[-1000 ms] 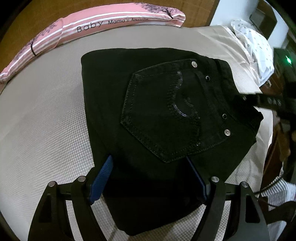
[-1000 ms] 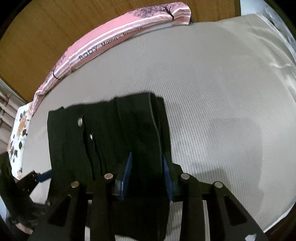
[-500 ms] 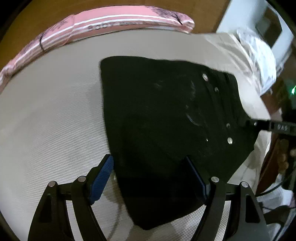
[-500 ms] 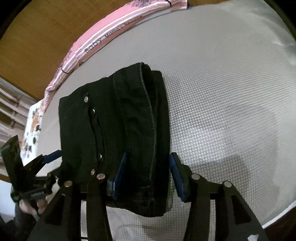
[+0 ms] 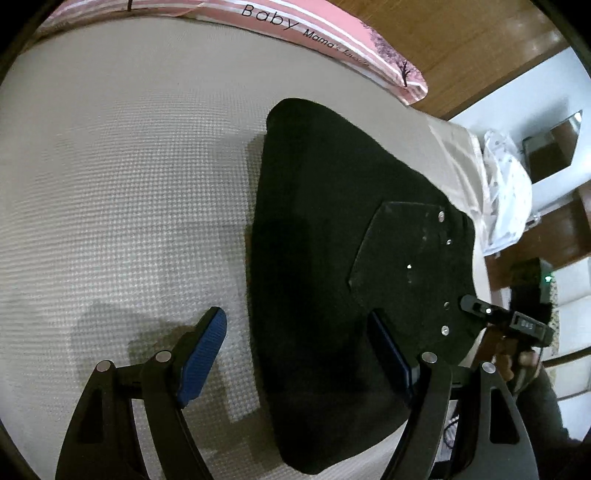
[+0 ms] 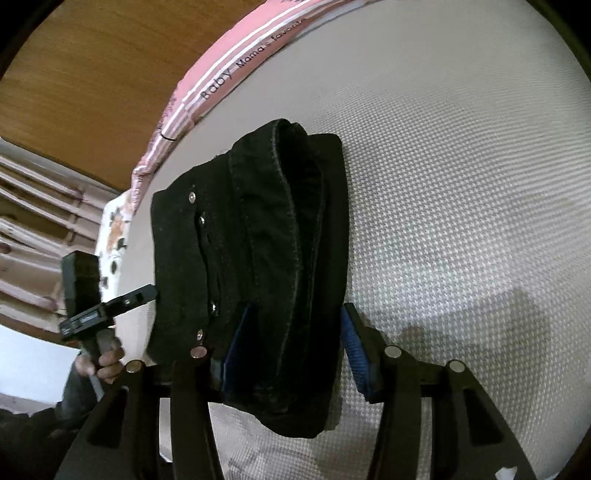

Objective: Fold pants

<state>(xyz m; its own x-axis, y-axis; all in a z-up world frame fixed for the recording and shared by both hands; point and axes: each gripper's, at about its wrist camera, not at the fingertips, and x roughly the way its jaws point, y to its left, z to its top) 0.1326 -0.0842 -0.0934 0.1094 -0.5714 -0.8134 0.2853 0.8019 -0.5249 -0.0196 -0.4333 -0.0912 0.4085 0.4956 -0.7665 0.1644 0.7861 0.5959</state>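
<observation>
Right now I see the folded black denim pants [image 5: 332, 258] lying on the beige textured mattress [image 5: 129, 184], near the pink striped pillow [image 5: 332, 33]. My left claw [image 5: 295, 354] hangs wide open, gripping nothing, its right pad over the fabric. My right claw [image 6: 291, 347] straddles the folded edge, pads apart, not pressing.

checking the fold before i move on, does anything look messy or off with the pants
Mostly tidy. The pants lie folded in a compact stack on the bed. In the right wrist view the layers at the far end gape a little instead of lying flat, and the edges do not quite line up. No damage shows.
</observation>
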